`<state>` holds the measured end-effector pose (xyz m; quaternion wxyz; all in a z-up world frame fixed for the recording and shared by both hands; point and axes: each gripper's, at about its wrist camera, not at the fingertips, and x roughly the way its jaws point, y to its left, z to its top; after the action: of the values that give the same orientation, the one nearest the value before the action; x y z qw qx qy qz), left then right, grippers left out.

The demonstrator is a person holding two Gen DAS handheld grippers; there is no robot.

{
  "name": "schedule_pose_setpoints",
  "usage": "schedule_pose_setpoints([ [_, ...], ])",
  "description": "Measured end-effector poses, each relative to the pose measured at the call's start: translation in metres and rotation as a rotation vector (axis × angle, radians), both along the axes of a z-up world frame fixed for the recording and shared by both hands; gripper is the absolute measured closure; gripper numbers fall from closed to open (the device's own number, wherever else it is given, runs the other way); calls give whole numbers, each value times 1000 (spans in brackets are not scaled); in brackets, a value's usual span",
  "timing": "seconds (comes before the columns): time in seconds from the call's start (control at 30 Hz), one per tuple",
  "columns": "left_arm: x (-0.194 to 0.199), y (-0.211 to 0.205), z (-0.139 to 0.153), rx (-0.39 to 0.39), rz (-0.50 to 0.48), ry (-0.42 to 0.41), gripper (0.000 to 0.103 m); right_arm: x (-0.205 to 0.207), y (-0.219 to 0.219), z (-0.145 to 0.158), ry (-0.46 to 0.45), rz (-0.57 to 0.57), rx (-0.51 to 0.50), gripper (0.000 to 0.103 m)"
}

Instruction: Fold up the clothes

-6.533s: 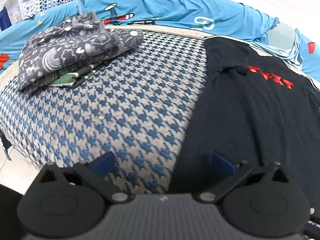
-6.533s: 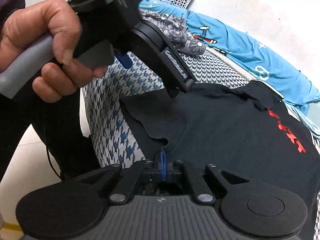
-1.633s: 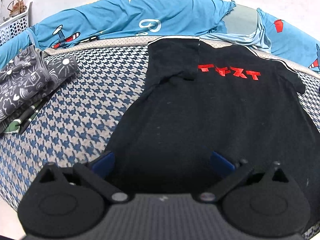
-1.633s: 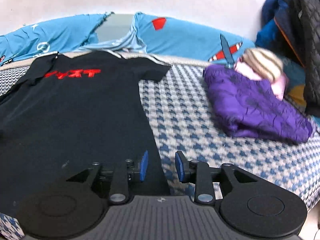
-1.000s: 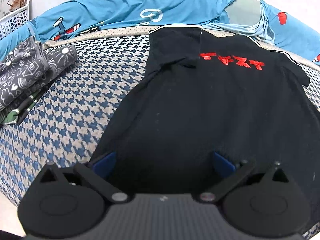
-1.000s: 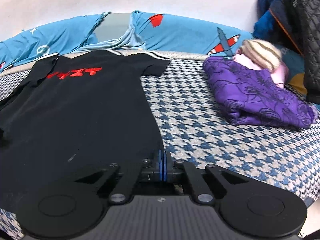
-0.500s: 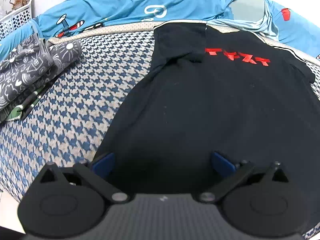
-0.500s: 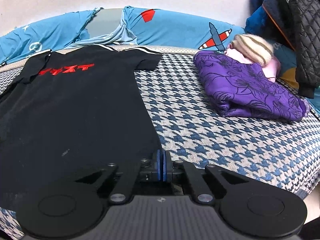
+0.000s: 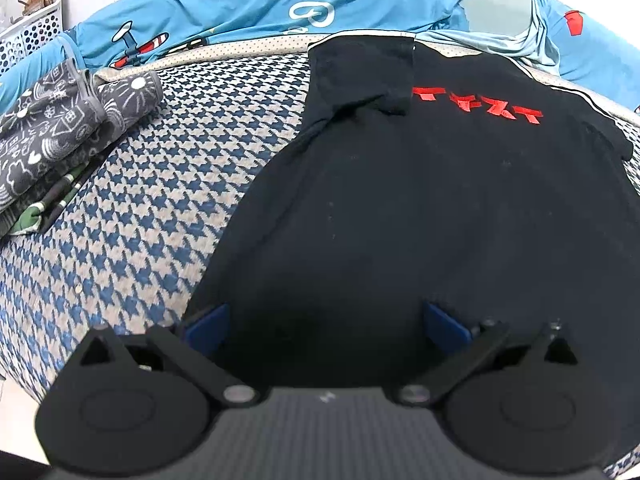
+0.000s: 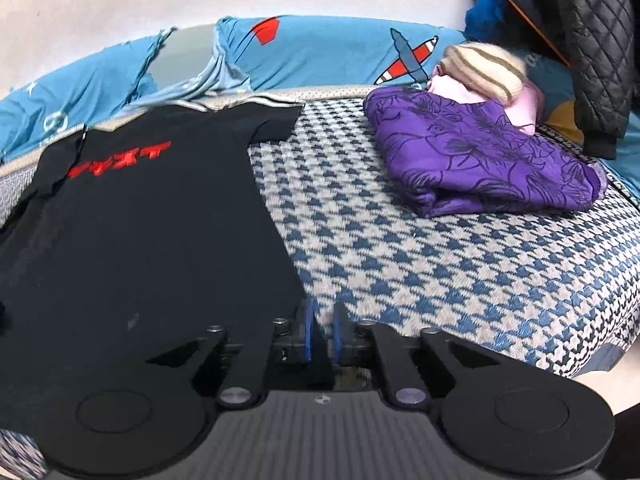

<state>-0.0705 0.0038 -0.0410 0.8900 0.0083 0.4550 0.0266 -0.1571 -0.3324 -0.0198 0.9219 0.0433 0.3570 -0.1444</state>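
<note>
Opening right tongs [image 10: 320,330] at black T-shirt [image 10: 152,232] hem (nothing clamped); left tongs [image 9: 326,322] spread wide.

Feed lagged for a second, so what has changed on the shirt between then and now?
The right gripper, shut at the black shirt's corner a second ago, is opening; nothing shows between its pads. The left gripper stays wide open over the hem. Shirt flat, left sleeve still folded in.

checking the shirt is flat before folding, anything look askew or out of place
One thing: on the black t-shirt, the sleeve on the left of the left wrist view is flipped inward over the chest, its edge beside the red lettering. The opposite sleeve lies flat and spread out. Nothing looks damaged.
</note>
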Motion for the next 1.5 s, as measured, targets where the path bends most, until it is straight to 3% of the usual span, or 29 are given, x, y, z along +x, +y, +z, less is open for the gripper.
schedule_pose_setpoints([
  [0.27, -3, -3, -2, 17, -3, -15, 0, 22, -2, 22, 5, 131, 57, 74],
  [0.63, -6, 0, -4, 9, -14, -31, 0, 73, -5, 24, 133, 348, 107, 73],
  [0.8, -7, 0, -4, 5, -15, -35, 0, 93, -21, 19, 168, 308, 184, 70],
  [0.87, -7, 1, -5, 2, -16, -36, 0, 98, -27, 17, 170, 277, 210, 49],
  [0.93, -8, 1, -5, -1, -18, -38, 0, 102, -30, 16, 166, 253, 214, 40],
  [1.07, -10, 2, -5, -3, -20, -43, 0, 106, -30, 22, 121, 284, 217, 35],
  [1.27, -11, 2, -5, -7, -19, -46, 0, 120, -32, 16, 147, 293, 235, 35],
  [1.5, -10, 2, -2, -12, -12, -41, 0, 130, -38, 17, 117, 277, 273, 35],
])
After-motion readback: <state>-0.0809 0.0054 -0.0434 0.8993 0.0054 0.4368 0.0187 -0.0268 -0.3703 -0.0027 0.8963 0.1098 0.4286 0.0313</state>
